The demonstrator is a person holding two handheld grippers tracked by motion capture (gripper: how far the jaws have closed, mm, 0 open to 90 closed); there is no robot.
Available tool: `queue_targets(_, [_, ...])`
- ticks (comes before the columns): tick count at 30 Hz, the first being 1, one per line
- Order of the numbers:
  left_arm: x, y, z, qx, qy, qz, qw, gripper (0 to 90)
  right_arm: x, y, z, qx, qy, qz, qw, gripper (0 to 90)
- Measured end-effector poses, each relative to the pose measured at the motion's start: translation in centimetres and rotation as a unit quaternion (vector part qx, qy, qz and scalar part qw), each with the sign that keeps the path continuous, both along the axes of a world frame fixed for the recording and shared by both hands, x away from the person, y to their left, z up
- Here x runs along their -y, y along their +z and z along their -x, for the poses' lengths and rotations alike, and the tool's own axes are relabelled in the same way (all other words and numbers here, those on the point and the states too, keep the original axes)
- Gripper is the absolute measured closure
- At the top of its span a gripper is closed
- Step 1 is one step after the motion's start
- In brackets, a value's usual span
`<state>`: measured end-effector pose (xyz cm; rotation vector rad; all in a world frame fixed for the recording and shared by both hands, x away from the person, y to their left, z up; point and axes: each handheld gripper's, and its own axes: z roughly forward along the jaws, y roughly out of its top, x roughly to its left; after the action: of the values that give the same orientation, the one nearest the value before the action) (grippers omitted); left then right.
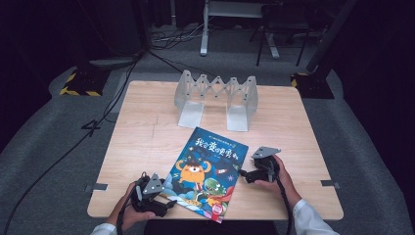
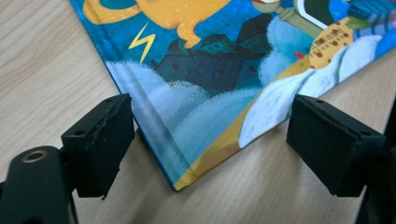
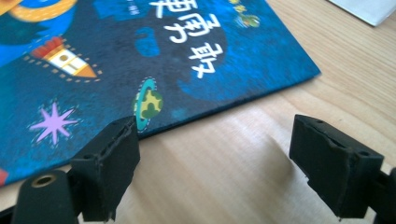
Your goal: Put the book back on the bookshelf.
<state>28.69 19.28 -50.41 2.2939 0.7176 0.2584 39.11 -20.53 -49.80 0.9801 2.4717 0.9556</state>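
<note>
Book: the blue picture book (image 3: 140, 56) is lying flat on the wooden table (image 3: 243, 154).
Right gripper (image 3: 212, 154): its jaws are standing wide apart beside the book's edge, gripping nothing.

Both gripper views cut the picture book (image 2: 210, 84) off at their edges. In the high view, its small cover print is unreadable, and the far floor's cables (image 1: 171, 39) fade into darkness.

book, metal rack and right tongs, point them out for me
book (image 1: 203, 171), high view, middle of its cover
rack (image 1: 217, 88), high view, its zigzag top bar
right tongs (image 1: 243, 172), high view, between the jaw tips
</note>
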Motion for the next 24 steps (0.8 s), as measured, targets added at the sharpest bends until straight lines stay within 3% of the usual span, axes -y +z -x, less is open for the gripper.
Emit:
queue_targets(4, [0.3, 0.1, 0.2, -0.002, -0.007, -0.002, 1.0, 16.1, 0.3, -0.1, 0.1, -0.003, -0.013, -0.01, 0.9999, 19.8])
queue_targets(8, [0.5, 0.2, 0.6, -0.017, -0.027, 0.015, 0.9994, 20.6, 0.4, -0.1, 1.8, -0.006, 0.017, -0.011, 0.9998, 20.2])
queue_targets(12, [1.3, 0.2, 0.9, -0.015, -0.03, 0.007, 0.9994, 20.5, 0.3, 0.1, 2.4, 0.001, 0.023, 0.001, 0.9997, 20.2])
queue_targets(14, [1.7, 0.3, 1.0, -0.017, -0.041, 0.001, 0.999, 20.6, 0.5, 0.1, 1.8, -0.004, 0.014, 0.002, 0.9999, 18.7])
queue_targets(20, [3.4, 0.3, 0.8, -0.026, -0.076, 0.015, 0.9966, 22.2, 1.5, 0.1, 0.4, -0.002, -0.035, -0.002, 0.9994, 19.9])
queue_targets(24, [4.3, 0.3, 0.3, -0.029, -0.08, 0.024, 0.9961, 23.7, 2.3, 0.0, 0.0, -0.01, -0.047, -0.014, 0.9987, 23.1])
